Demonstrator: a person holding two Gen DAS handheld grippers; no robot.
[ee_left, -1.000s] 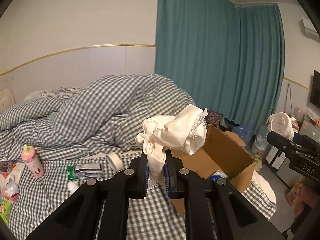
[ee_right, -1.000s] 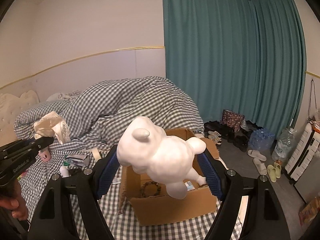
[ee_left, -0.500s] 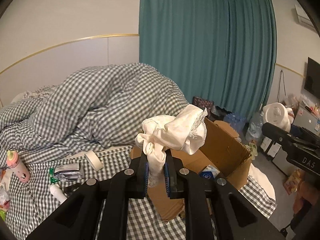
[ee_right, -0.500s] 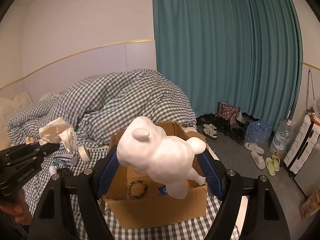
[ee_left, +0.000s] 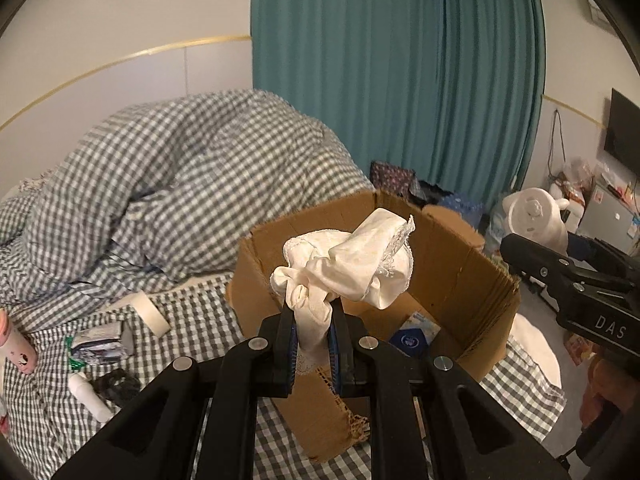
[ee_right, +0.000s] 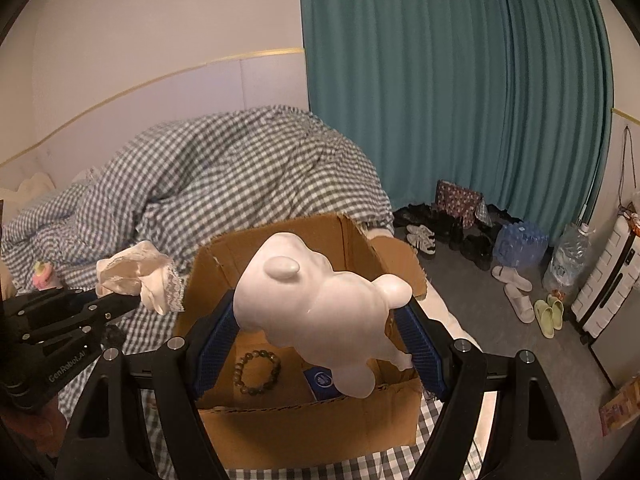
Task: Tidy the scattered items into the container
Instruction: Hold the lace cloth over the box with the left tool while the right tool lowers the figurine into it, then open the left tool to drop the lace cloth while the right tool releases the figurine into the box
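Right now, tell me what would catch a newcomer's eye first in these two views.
The white plush toy stands out, clamped in the right gripper above the open cardboard box. Next comes the cream lace-trimmed cloth, pinched in the left gripper over the same box on the checked bed. Behind both, the teal curtain fills the wall, with a heaped gingham duvet to its left.

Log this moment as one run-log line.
left gripper: shut on cream cloth | right gripper: shut on white figurine | both above cardboard box
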